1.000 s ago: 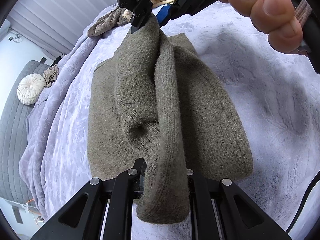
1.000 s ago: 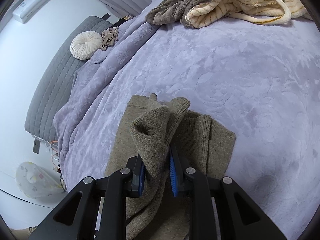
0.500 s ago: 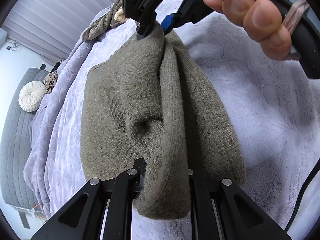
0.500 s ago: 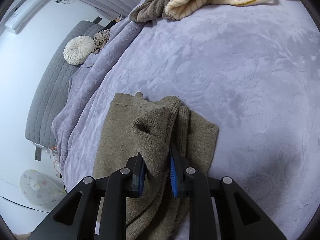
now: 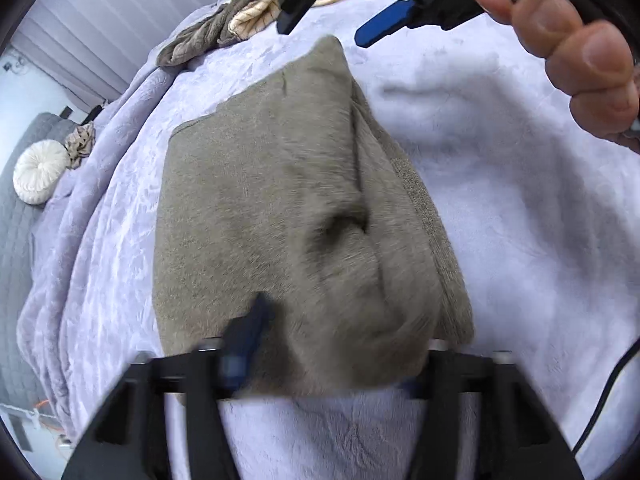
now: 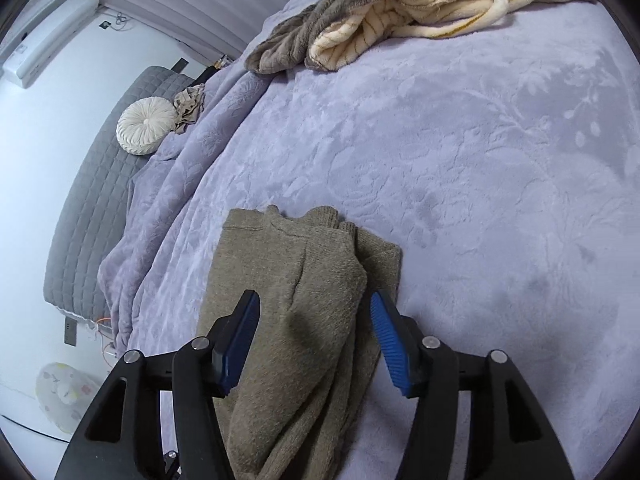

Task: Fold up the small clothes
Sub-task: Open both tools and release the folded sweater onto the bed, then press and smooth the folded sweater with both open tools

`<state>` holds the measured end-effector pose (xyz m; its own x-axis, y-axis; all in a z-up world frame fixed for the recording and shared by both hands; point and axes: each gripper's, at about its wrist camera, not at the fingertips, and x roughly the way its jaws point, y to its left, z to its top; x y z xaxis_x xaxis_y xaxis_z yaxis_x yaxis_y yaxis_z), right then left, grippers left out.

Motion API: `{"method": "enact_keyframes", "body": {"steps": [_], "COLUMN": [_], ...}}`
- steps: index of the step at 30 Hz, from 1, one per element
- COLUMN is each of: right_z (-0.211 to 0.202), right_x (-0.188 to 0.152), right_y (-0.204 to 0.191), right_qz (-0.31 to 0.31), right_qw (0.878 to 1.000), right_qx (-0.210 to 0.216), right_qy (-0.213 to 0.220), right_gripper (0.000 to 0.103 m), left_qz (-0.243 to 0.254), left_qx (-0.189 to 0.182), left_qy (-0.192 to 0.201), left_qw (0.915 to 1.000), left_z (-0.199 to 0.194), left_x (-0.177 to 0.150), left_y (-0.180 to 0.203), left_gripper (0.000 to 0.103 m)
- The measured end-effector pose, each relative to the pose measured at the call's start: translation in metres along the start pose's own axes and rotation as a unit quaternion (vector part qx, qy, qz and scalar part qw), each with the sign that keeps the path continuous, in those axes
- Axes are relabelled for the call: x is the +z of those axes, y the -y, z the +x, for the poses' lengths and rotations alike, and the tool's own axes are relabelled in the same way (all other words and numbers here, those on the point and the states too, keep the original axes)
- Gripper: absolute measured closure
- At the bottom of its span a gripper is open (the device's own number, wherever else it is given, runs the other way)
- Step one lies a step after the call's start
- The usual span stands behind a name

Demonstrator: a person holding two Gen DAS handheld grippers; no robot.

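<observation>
An olive-brown knit garment (image 5: 288,216) lies folded lengthwise on the lavender bedspread (image 5: 500,200). My left gripper (image 5: 336,352) is open, its jaws spread on either side of the garment's near end, which drapes between them; the view is motion-blurred. My right gripper (image 6: 314,312) is open, its blue pads (image 6: 386,334) standing apart over the garment (image 6: 296,320), which lies loose between them. In the left wrist view the right gripper (image 5: 332,16) hangs open just above the garment's far end, with the person's fingers (image 5: 580,52) beside it.
A cream striped fleece and a grey-brown garment (image 6: 400,12) lie piled at the far edge of the bed. A round white cushion (image 6: 146,126) sits on a grey quilted headboard or sofa at the left. The bedspread edge drops off on the left.
Both grippers have opened and let go of the garment. The raised fold has dropped flat onto the rest of the garment. The right gripper has lifted slightly away.
</observation>
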<state>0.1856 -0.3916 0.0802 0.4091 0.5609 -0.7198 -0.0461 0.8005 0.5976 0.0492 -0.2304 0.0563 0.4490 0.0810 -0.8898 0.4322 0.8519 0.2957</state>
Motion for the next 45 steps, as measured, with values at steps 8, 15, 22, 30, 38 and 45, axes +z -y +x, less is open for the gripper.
{"method": "enact_keyframes", "body": {"steps": [8, 15, 22, 30, 38, 45], "right_z": [-0.015, 0.035, 0.023, -0.022, 0.011, -0.003], "right_x": [-0.019, -0.045, -0.059, -0.095, -0.153, -0.171], "right_y": [-0.063, -0.048, 0.004, -0.060, -0.045, -0.013], "right_qz": [-0.080, -0.052, 0.018, -0.048, 0.003, 0.062], "right_qw": [0.995, 0.995, 0.997, 0.995, 0.996, 0.996], "right_qx": [0.062, 0.052, 0.050, 0.081, 0.074, 0.065], "right_qy": [-0.005, -0.069, -0.047, -0.011, -0.049, -0.008], "right_gripper": [0.040, 0.040, 0.048, 0.046, 0.046, 0.061], "left_qz": [-0.011, -0.136, -0.120, -0.115, -0.131, -0.155], "left_qx": [-0.208, -0.229, -0.191, -0.204, -0.176, -0.197], "left_qy": [0.081, 0.067, 0.027, 0.060, 0.030, 0.005], "left_qw": [0.9747, 0.9615, 0.9739, 0.9703, 0.9752, 0.9682], "left_z": [-0.059, -0.013, 0.024, -0.002, 0.019, 0.030], "left_x": [-0.034, -0.019, -0.028, -0.028, -0.053, -0.076], "left_y": [-0.040, -0.107, -0.098, -0.113, -0.117, -0.131], "left_gripper": [0.022, 0.022, 0.022, 0.022, 0.022, 0.022]}}
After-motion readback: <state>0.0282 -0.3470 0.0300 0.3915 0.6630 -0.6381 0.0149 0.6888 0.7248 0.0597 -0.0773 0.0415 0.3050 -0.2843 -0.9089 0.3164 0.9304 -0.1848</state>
